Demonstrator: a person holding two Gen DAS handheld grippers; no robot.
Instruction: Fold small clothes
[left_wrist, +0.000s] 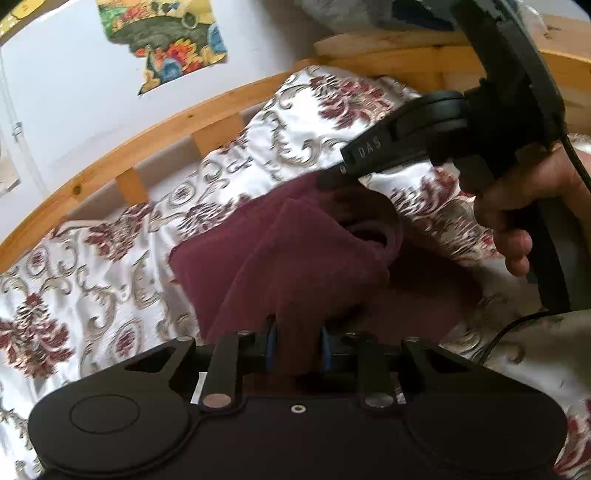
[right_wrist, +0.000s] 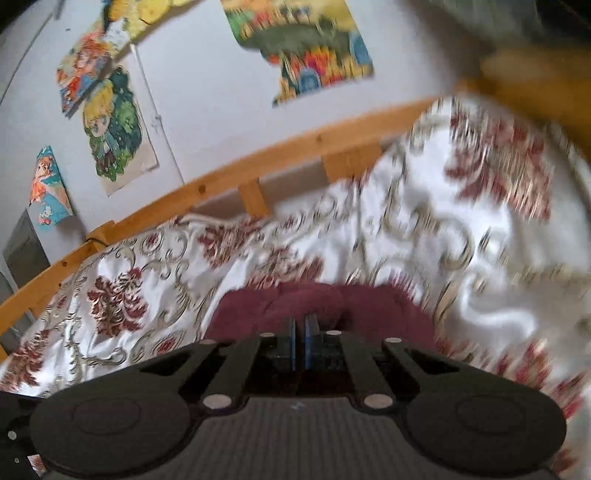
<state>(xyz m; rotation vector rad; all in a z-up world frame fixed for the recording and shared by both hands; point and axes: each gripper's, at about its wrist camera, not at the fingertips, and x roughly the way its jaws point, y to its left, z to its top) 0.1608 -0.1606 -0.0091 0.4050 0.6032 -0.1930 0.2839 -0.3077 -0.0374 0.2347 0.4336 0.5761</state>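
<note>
On the bed (left_wrist: 92, 295) lies the maroon garment (left_wrist: 280, 251), rumpled. The left tool (left_wrist: 295, 347) clamps its near edge — the right tool (right_wrist: 300, 332) pinches the far edge, jaws nearly together. Both edges grasped; the fold itself looks not yet made.

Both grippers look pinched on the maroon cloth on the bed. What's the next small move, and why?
Probably lift both edges together and carry them across to make the fold. The left gripper has a bunch of the maroon garment between its pads, the right gripper is shut at the far edge, and the garment lies rumpled on the floral bedspread, so a joint lift should keep it from dragging.
</note>
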